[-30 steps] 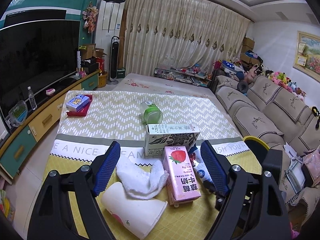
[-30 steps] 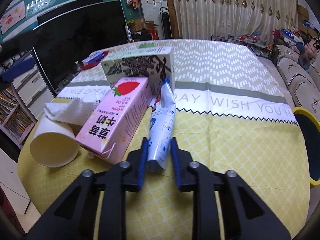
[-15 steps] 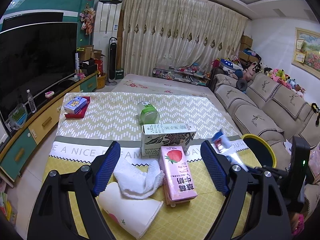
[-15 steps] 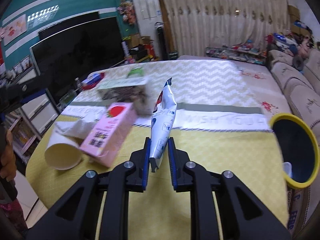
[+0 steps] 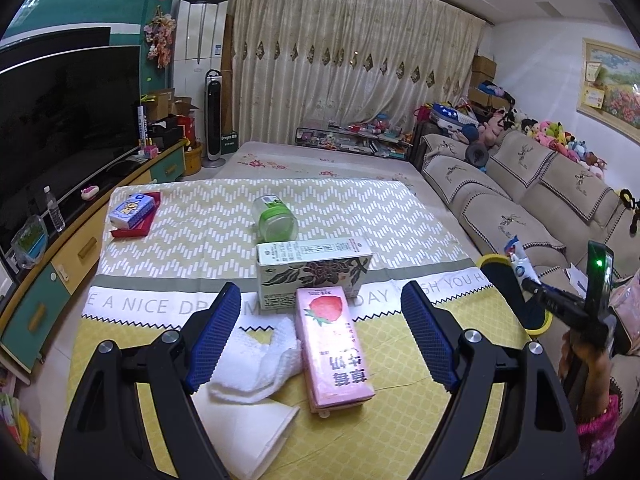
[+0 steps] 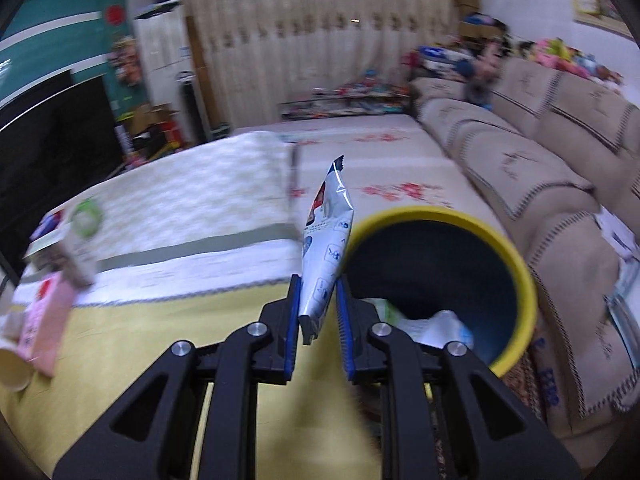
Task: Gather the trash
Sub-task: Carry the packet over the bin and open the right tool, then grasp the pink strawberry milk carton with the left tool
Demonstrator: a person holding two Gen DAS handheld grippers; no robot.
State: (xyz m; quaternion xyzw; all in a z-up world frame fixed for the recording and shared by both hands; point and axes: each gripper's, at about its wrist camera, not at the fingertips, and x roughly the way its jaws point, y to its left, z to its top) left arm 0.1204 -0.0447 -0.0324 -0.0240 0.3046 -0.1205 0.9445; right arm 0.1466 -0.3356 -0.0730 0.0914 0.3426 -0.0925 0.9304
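My right gripper point(image 6: 318, 312) is shut on a silver-blue snack wrapper point(image 6: 326, 252) and holds it upright beside the yellow-rimmed trash bin point(image 6: 516, 276), which has trash inside. In the left wrist view the right gripper point(image 5: 532, 276) hangs over the bin point(image 5: 496, 264) off the table's right edge. My left gripper point(image 5: 320, 340) is open and empty above a pink strawberry milk carton point(image 5: 334, 350). A white tissue point(image 5: 260, 364), a paper cup point(image 5: 244, 436), a floral carton point(image 5: 312, 268) and a green-lidded jar point(image 5: 276, 222) lie on the table.
A blue tissue pack on a red tray point(image 5: 134, 214) sits at the table's far left. A beige sofa point(image 5: 532, 200) runs along the right. A TV point(image 5: 60, 120) and cabinet stand on the left.
My right gripper has lifted the wrapper off the table and carried it right to the trash bin. The left gripper has stayed open over the pink carton.
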